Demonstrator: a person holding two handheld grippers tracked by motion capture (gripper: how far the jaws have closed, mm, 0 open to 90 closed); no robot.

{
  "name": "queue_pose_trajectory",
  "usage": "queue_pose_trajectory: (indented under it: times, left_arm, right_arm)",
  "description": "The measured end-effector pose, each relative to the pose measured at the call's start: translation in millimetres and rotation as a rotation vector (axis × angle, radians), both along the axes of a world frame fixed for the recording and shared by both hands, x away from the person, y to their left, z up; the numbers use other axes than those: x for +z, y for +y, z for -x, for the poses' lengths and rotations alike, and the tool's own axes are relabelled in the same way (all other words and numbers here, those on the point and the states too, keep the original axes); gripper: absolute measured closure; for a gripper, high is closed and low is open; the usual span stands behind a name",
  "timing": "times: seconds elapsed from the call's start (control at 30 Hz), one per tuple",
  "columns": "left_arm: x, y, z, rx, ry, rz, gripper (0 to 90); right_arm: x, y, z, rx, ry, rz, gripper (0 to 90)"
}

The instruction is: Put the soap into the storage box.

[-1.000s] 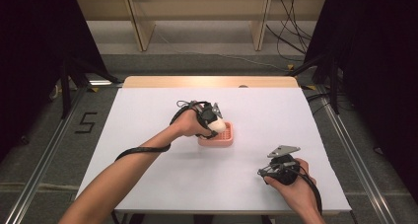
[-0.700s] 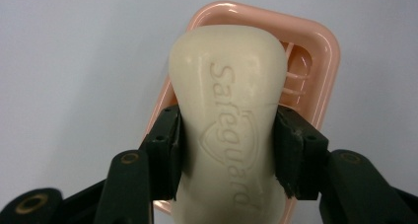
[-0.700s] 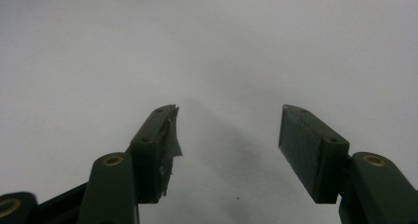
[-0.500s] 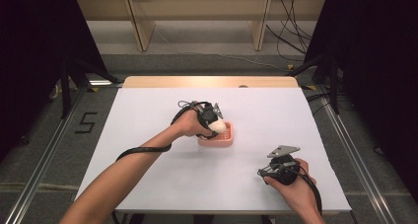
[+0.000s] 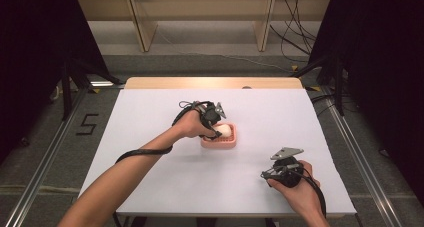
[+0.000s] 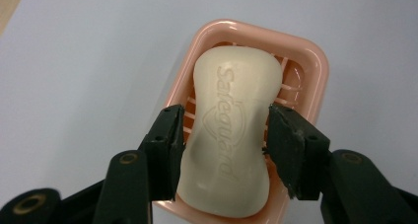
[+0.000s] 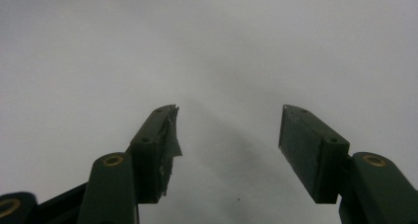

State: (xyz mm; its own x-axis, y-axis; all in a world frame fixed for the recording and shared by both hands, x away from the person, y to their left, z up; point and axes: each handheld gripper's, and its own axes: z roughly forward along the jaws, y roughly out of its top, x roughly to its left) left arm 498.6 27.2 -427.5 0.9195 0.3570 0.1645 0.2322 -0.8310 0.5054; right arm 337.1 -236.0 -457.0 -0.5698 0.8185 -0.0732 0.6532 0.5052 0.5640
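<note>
The left tool [image 6: 224, 140] stands over the dish [image 6: 305, 61] near the middle of the surface [image 5: 150, 122]. Its jaws bracket the soap [image 6: 234, 135] across the narrow waist. In the left gripper view the left jaw lies against the soap's side; the right jaw meets the opposite side or sits a hair off it. The inspector judges the tool clamped on the soap, though full contact on the right cannot be confirmed.

The soap's long axis runs straight away from the tool, in line with the dish's own length. The jaws therefore close across the short axis, which is the sound approach. The soap lies flat, embossed face up, inside the dish [image 5: 220, 141] and resting on its slatted floor. Whether it is lifted clear of the slats cannot be told.

The dish holds the soap alone. In the high view the soap [image 5: 226, 130] shows pale just right of the left tool [image 5: 216, 119].

The right tool [image 5: 272, 171] sits at the near right of the surface, well apart from the dish. Its jaws are spread wide with nothing between them, above bare surface [image 7: 207, 46]. The left hand is much the nearer to the soap.

Judgement: any lift needs a straight vertical pull, as the dish may drag along.
</note>
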Motion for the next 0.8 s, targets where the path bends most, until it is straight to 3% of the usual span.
queue_pose_trajectory:
  times: [0.5, 0.6, 0.8]
  left_arm:
    - [13.2, 32.7, 17.4, 0.052, -0.006, 0.065, 47.3]
    - [16.6, 43.7, 25.7, 0.062, -0.014, 0.094, 48.6]
    - [19.8, 59.5, 39.3, 0.065, -0.032, 0.108, 47.9]
  right_arm:
    - [-0.3, 0.4, -0.1, -0.004, -0.006, 0.002, 40.5]
    - [0.1, 0.9, 0.1, -0.008, 0.001, 0.001, 40.5]
    - [0.0, 1.2, 0.3, -0.008, 0.001, 0.002, 40.3]
